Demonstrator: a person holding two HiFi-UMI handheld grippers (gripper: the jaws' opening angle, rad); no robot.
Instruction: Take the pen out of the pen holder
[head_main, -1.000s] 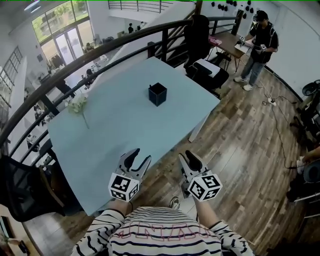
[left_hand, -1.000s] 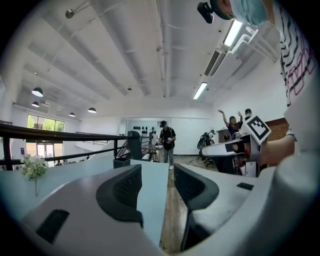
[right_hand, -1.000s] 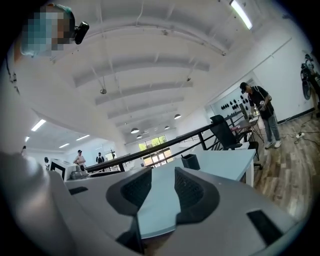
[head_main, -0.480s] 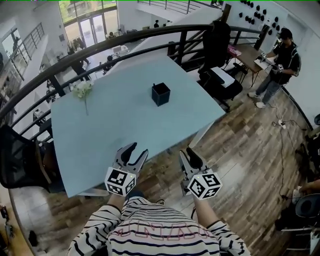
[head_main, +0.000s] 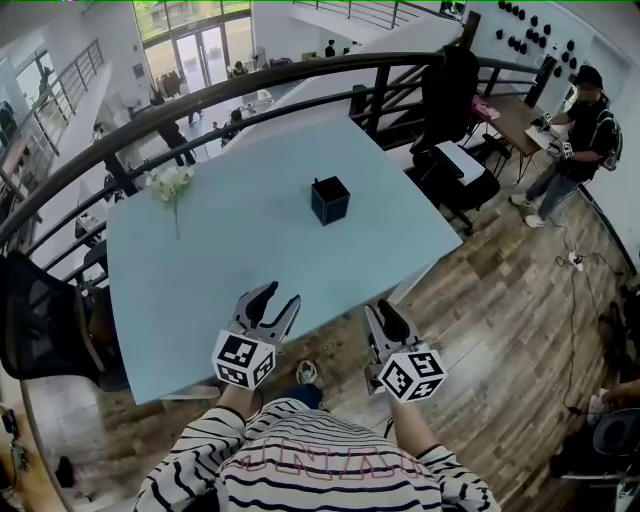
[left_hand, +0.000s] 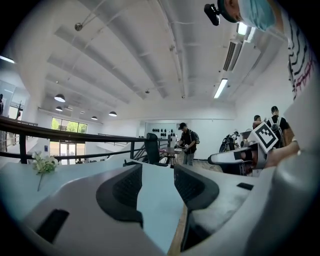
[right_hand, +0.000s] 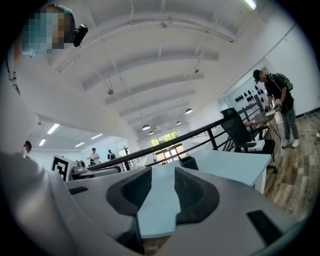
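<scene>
The dark square pen holder (head_main: 330, 200) stands upright on the light blue table (head_main: 200, 260), well ahead of the left gripper (head_main: 278, 297) and right gripper (head_main: 385, 312), both wide open and empty; no pen shows.

Left gripper (head_main: 272, 297) sat lower centre, right gripper (head_main: 385, 315) just right of it; both pointed up-frame, jaws apart and empty

The table (head_main: 200, 260) is being overlooked steeply from the head; it is being skimmed low and level by both gripper views.
</scene>
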